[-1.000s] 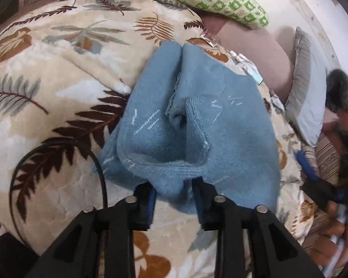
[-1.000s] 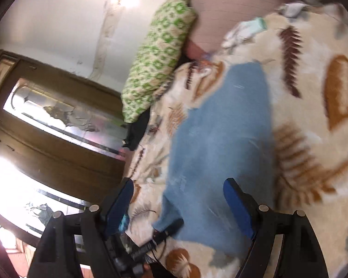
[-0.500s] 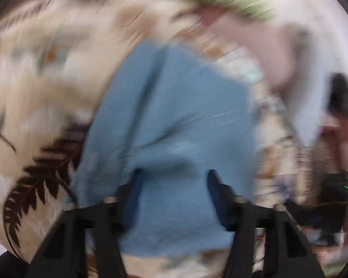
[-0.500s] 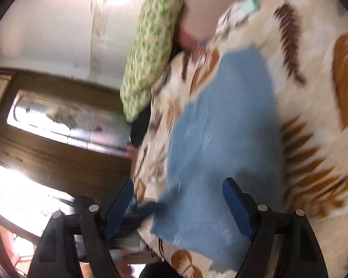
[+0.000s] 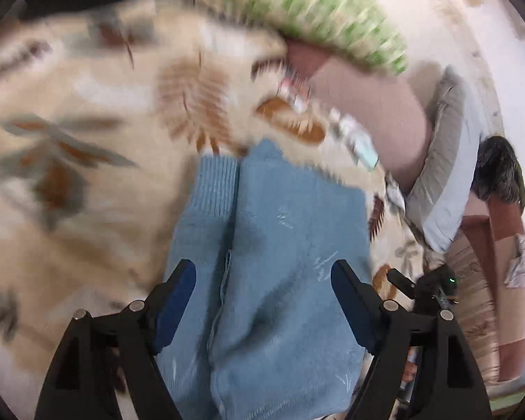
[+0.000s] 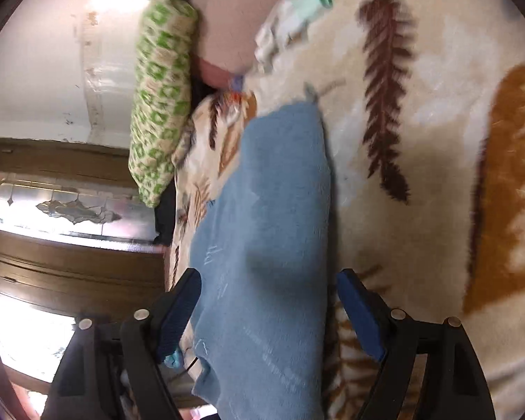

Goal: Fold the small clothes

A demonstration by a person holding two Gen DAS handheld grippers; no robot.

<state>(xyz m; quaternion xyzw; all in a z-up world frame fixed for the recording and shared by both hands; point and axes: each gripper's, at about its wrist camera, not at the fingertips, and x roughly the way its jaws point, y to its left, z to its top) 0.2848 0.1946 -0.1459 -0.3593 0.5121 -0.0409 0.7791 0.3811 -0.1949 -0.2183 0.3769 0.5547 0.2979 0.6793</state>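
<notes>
Where it lies folded, blue knit garment [image 5: 280, 262] bunches.

Both tongs [image 5: 263, 281] [image 6: 268, 290] are black, silver-screwed, with blue finger pads [image 5: 177, 292].

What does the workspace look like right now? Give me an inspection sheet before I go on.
Surface: leaf-print blanket, soft and uneven.
Job's things: blue knit garment lying on the blanket, partly folded, one ribbed cuff end visible.
Clutter: small pale-green and white items beyond the garment; too blurred to identify.
Grippers: left gripper over the garment, jaws open, holding nothing; right gripper likewise open and empty.
Cables: nothing seen.
Surroundings: green patterned pillow, grey pillow, pink cushion, wooden door with glass.
</notes>
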